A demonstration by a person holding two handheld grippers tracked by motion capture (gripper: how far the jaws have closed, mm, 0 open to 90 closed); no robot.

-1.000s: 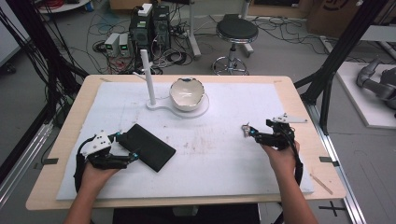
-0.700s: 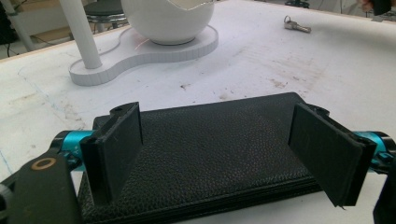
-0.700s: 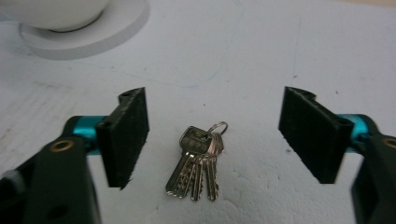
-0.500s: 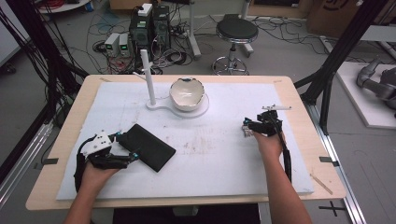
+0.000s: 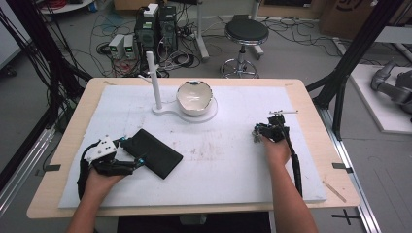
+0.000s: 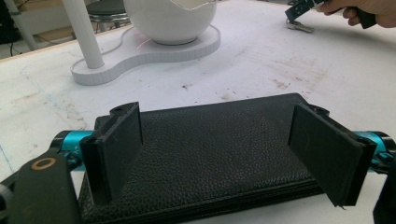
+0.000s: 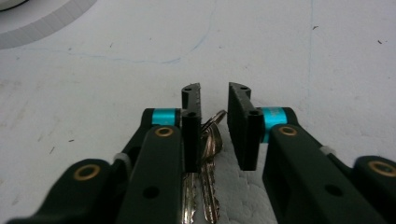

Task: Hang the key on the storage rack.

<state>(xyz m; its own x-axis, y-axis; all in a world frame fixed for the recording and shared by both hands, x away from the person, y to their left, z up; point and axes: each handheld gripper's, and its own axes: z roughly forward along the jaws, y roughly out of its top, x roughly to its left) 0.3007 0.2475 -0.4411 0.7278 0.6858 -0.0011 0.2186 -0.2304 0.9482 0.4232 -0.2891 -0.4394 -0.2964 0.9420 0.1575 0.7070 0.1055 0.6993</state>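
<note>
**Desk:** Right gripper point(image 7: 214, 128) first: what does it have?

**Photographer:** Nothing gripped for certain. In the right gripper view its jaws stand a narrow gap apart around a small bunch of keys point(image 7: 208, 163) lying on the white mat point(image 5: 233, 160). The keys sit against one jaw, with daylight between them and the other. In the high view that gripper point(image 5: 262, 135) is at about 3 o'clock on the table.

**Desk:** And the left?

**Photographer:** Left gripper point(image 5: 138, 158) is at about 8 o'clock, jaws spread wide to either side of a black leather wallet point(image 6: 219, 149) lying flat on the mat. Whether the jaws touch its edges, I cannot tell. It is not clamped.

**Desk:** Risks?

**Photographer:** My reading: the keys are off-centre in the gap, so a closing pinch could catch one blade and let the rest swing or slip out on the lift. The wallet is flat and broad; a squeeze across its width could buckle it or skid it along the mat. The white bowl point(image 5: 194, 97) on its stand point(image 5: 160, 108), at 12 o'clock, looks well apart from both.
</note>
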